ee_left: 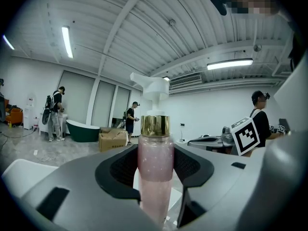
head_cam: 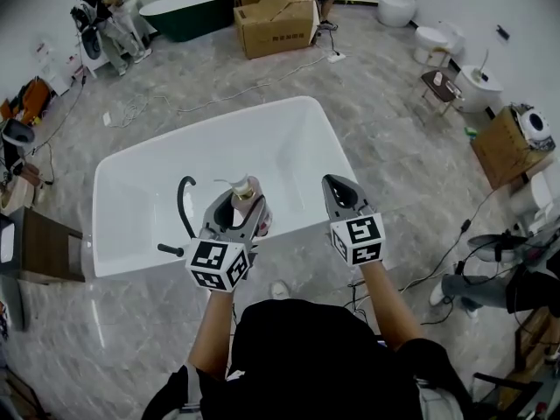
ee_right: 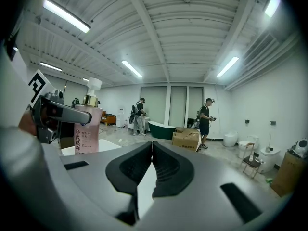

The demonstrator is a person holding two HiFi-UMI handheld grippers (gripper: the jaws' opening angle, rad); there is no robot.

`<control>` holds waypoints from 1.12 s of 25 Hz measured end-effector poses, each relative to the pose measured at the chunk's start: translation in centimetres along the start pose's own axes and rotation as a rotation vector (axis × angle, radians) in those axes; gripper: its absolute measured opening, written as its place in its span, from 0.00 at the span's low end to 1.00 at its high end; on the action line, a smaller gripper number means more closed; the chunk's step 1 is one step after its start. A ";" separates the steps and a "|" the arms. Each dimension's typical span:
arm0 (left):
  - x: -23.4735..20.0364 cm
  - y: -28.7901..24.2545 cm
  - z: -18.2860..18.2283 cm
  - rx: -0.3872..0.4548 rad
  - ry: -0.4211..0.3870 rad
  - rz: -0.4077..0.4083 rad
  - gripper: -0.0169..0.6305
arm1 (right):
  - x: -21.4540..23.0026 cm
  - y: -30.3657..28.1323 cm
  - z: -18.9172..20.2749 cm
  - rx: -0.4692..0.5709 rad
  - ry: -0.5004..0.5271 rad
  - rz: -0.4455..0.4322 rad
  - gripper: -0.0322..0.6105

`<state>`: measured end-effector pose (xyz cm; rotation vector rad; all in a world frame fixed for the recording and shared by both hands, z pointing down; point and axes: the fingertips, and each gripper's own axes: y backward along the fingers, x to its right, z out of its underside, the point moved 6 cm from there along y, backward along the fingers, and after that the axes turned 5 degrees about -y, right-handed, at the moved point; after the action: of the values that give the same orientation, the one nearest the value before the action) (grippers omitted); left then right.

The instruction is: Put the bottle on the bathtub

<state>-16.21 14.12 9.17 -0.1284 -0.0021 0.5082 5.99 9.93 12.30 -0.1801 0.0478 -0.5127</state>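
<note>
1. A white bathtub (head_cam: pixel 262 147) stands on the marble-pattern floor in the middle of the head view, with its long side running left to right.
2. A cardboard box (head_cam: pixel 276 20) and a dark green tub (head_cam: pixel 188 16) stand at the far side of the room. White toilets (head_cam: pixel 430 42) line the far right wall.
3. The person's torso fills the near edge of the head view, and both forearms reach forward toward the near rim of the bathtub.
4. The left gripper (head_cam: pixel 238 206) is at the near rim of the bathtub, left of centre. In its own view the left gripper (ee_left: pixel 155 165) has its jaws clamped on the body of the bottle (ee_left: pixel 155 172), one pad on each side.
5. The right gripper (head_cam: pixel 339 189) is just beside the left one, to its right, over the same near rim. In its own view the right gripper (ee_right: pixel 152 150) has its jaws brought together at the tips with nothing between them.
6. A black curved spout (head_cam: pixel 184 204) rises inside the bathtub, just left of the left gripper.
7. The bottle (head_cam: pixel 243 195) is pink and translucent, with a gold collar and a white pump head. It is upright in the left gripper, at the near rim of the bathtub. The right gripper view shows it (ee_right: pixel 88 129) at the left, with print on its label.
</note>
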 end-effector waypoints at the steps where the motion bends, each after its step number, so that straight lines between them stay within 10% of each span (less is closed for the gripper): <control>1: -0.6 -0.5 0.0 0.000 -0.001 0.004 0.38 | 0.1 -0.7 -0.1 -0.001 -0.003 0.005 0.09; 28: -7.0 -4.9 3.1 -0.044 0.020 0.042 0.38 | 0.0 -8.1 1.5 -0.036 0.019 0.031 0.09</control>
<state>-20.05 6.87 13.08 -0.1764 0.0088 0.5488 2.19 3.23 15.31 -0.2097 0.0787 -0.4832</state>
